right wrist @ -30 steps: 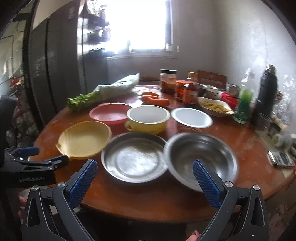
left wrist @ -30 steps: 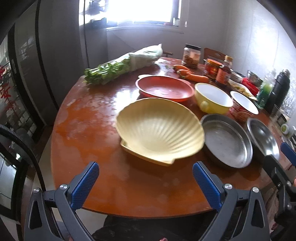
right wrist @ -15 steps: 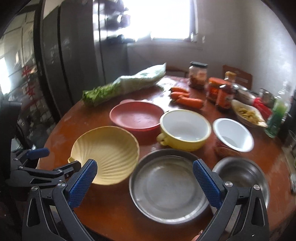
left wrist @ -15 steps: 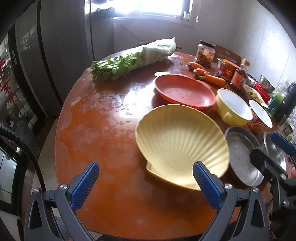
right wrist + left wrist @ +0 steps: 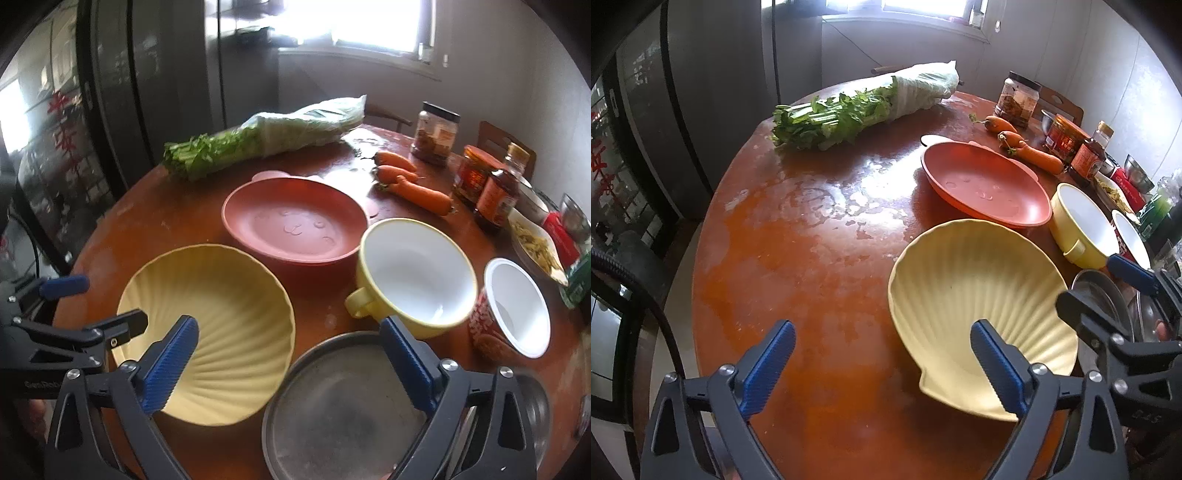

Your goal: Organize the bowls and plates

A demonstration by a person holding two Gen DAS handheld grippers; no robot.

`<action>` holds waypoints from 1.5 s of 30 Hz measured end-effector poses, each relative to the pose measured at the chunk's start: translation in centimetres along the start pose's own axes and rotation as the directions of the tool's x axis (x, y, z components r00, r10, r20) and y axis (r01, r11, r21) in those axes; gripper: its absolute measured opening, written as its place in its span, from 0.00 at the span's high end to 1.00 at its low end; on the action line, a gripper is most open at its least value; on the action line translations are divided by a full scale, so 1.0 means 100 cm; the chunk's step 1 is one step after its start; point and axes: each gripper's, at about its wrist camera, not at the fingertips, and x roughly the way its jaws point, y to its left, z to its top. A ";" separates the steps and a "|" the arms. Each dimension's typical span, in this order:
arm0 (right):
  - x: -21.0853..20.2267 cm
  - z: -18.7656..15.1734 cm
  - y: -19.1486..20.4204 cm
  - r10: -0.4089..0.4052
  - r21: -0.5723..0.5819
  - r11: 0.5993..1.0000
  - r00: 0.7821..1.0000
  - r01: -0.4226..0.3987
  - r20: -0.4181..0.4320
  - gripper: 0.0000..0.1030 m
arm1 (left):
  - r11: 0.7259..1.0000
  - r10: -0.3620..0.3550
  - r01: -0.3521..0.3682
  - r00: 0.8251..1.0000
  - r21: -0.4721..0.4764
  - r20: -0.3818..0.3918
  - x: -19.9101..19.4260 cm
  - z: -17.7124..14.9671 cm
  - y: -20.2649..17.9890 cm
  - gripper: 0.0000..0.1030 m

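A pale yellow shell-shaped plate point(image 5: 979, 295) point(image 5: 218, 306) lies near the table's front edge. Behind it is a red plate point(image 5: 986, 184) point(image 5: 295, 221). To the right stand a yellow bowl with a handle point(image 5: 417, 273) point(image 5: 1082, 229) and a red-sided white bowl point(image 5: 517, 302). A steel plate point(image 5: 347, 410) lies in front, a steel bowl point(image 5: 532, 406) beside it. My left gripper point(image 5: 882, 365) is open, its right finger over the shell plate's near rim. My right gripper point(image 5: 288, 358) is open above the steel plate and the shell plate's edge.
A round brown table point(image 5: 798, 251) carries bagged greens point(image 5: 864, 107) point(image 5: 266, 136), carrots point(image 5: 410, 181), jars and sauce bottles point(image 5: 491, 184) and a dish of food point(image 5: 535, 243) at the back right. A dark fridge point(image 5: 140, 81) stands to the left.
Both grippers have moved forward and to the left over the table. The shell plate now lies close under both of them. The steel bowl has slid to the right wrist view's right edge.
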 end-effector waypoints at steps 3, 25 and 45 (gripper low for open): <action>0.006 0.001 0.000 0.016 0.002 1.000 1.000 -0.016 -0.008 0.23 | 1.000 -0.004 0.004 1.000 0.005 -0.010 0.003 0.002 0.000 0.13; 0.035 0.002 0.005 0.044 -0.027 0.999 0.996 -0.047 -0.082 0.79 | 0.996 -0.077 0.079 0.996 0.045 -0.048 0.016 0.003 -0.012 0.66; 0.026 0.002 0.064 0.150 -0.075 0.985 0.984 -0.157 -0.091 0.78 | 1.000 0.017 -0.017 1.000 -0.002 -0.018 -0.001 -0.005 0.039 0.66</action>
